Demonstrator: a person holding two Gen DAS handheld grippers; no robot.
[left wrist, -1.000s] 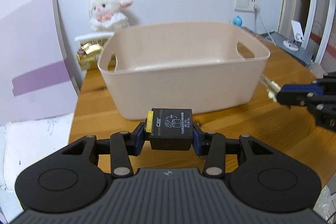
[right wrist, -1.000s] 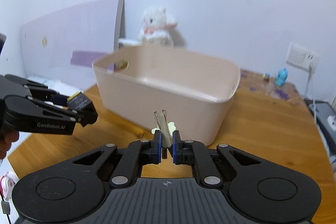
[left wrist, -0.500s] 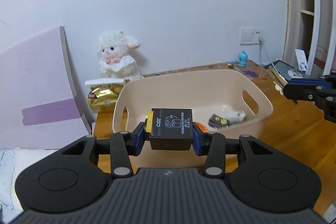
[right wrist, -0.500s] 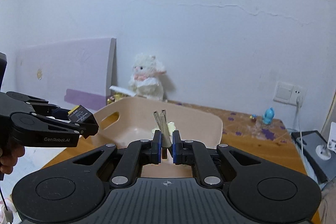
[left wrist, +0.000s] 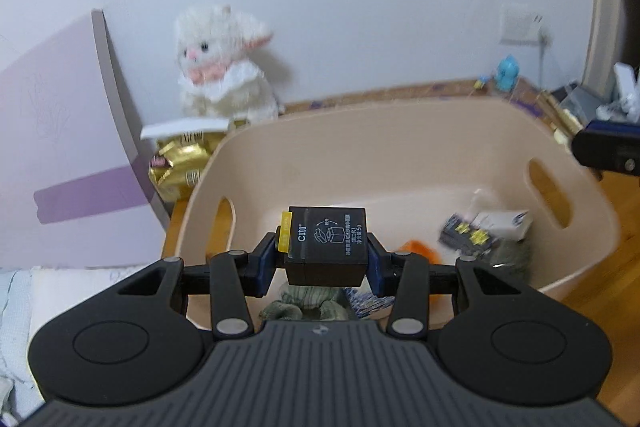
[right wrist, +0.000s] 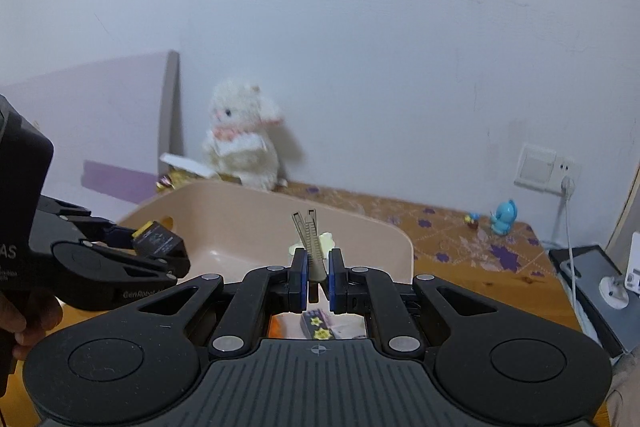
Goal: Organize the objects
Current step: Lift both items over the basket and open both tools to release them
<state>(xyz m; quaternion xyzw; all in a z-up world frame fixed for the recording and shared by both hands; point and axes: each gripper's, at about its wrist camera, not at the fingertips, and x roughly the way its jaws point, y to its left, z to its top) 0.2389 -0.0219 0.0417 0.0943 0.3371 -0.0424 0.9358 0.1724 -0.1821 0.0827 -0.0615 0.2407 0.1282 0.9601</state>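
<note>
— What does the left gripper [left wrist: 326, 261] carry?
— A small black box [left wrist: 326, 245] with a yellow tab on its left side, clamped between the blue pads; it hangs over the near-left part of the beige basket [left wrist: 360, 131].
— And the right gripper [right wrist: 318, 279]?
— Its jaws pinch a slim grey hair clip [right wrist: 308, 241] that stands up and leans slightly left; it is above the basket's right side.
— What lies in the basket?
— An orange item [left wrist: 418, 251], a dark packet with yellow stars [left wrist: 464, 237], a white box [left wrist: 506, 223] and olive-green fabric [left wrist: 316, 303] near the front wall; the rest is blurred.
— Beyond the basket?
— A white plush lamb [left wrist: 224, 67] at the table's back-left corner, a gold wrapper [left wrist: 180, 163] beside it; a blue figurine [right wrist: 505, 217] sits near the wall socket.
</note>
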